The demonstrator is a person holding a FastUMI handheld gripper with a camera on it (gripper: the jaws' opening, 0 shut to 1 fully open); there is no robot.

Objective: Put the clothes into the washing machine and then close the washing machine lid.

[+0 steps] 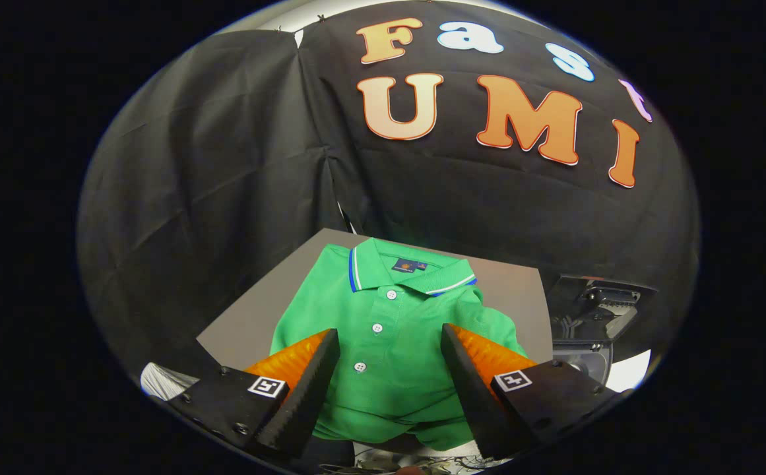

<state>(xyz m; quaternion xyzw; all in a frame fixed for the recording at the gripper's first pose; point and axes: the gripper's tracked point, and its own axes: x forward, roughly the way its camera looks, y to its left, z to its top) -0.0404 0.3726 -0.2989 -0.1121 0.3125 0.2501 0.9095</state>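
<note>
Garment: I see a green polo shirt (389,343) lying flat, front side up, on a grey table (251,316).
Collar: folded down, green with a blue and white stripe along its edge; a small dark label sits inside the neck.
Placket: three white buttons (377,328) run down the chest in a line, all visible between the fingers.
Fabric: fine knit, bright and even in colour; I note soft folds at the shoulder nearest the right finger and a rolled lower hem.
Position: the shirt covers the middle of the table, collar toward the black cloth wall, hem toward me.
Gripper: my gripper (389,349) stands wide apart, nothing clamped between the jaws.
Fingers: the two black serrated fingers (310,382) with orange backs sit above the shirt's lower half, one on each side of the placket; I cannot tell whether they touch the fabric.
Right of table: a dark machine part (594,310) with a grey fitting, just beside the table's edge; I cannot identify it.
</note>
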